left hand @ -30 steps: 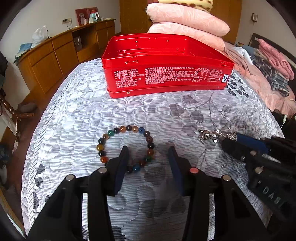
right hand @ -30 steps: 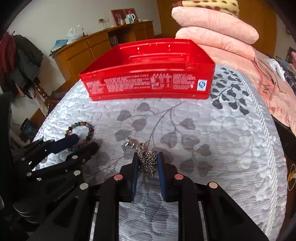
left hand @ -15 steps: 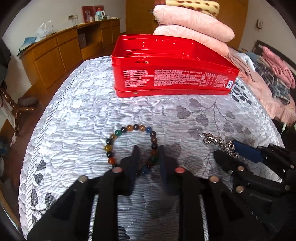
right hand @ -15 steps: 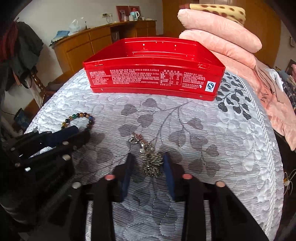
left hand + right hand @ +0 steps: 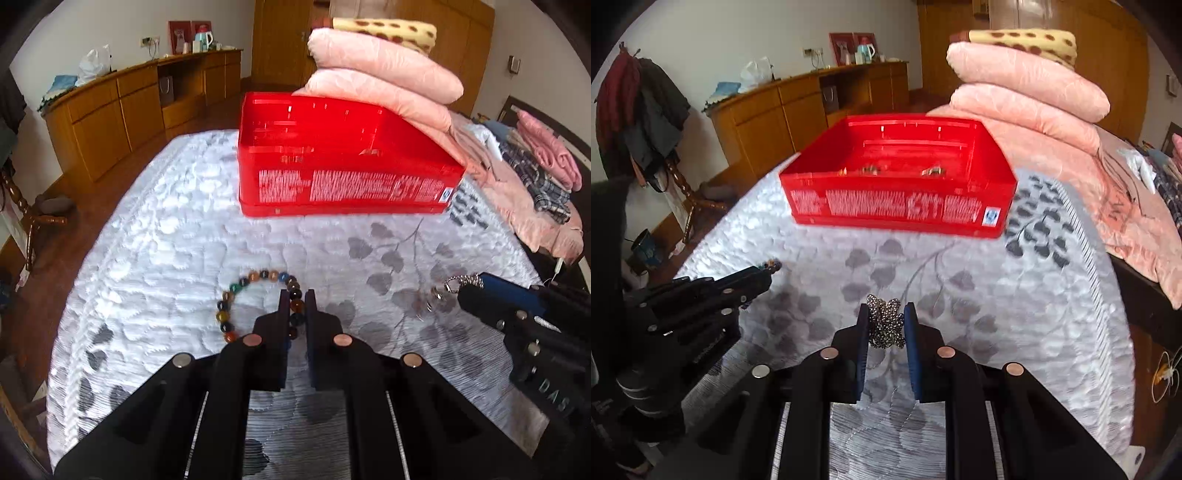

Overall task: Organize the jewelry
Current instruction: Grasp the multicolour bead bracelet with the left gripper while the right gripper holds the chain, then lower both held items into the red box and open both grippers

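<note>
Now the left tool (image 5: 296,304) is closed on the right side of the bead bracelet (image 5: 255,302), its two fingers pinching a few beads between them while the rest of the loop hangs or lies to the left over the bedspread (image 5: 155,258); whether the loop touches the cloth cannot be told. The beads are mixed in colour: brown, green, blue, amber and dark. From the right wrist view only a few beads show past the tip of the left tool, at the left of the scene.

Meanwhile the right tool (image 5: 886,323) grips the silver chain (image 5: 885,325), which is bunched into a small clump between its blue-padded fingers (image 5: 911,332). In the left wrist view the same chain appears at the right, with a short loop and clasp sticking out beyond the tip of the right tool (image 5: 469,286).

Farther away, on the same grey leaf-patterned bedspread, stands the open red tin box (image 5: 897,188), with white print along its near wall. Inside it, near the front wall, lie a few small metallic pieces (image 5: 932,171), too small to name. Behind the box on the right rest stacked pink quilts (image 5: 1027,92) with a spotted yellow blanket (image 5: 1023,42) on top. A wooden cabinet (image 5: 122,110) runs along the far left wall.
</note>
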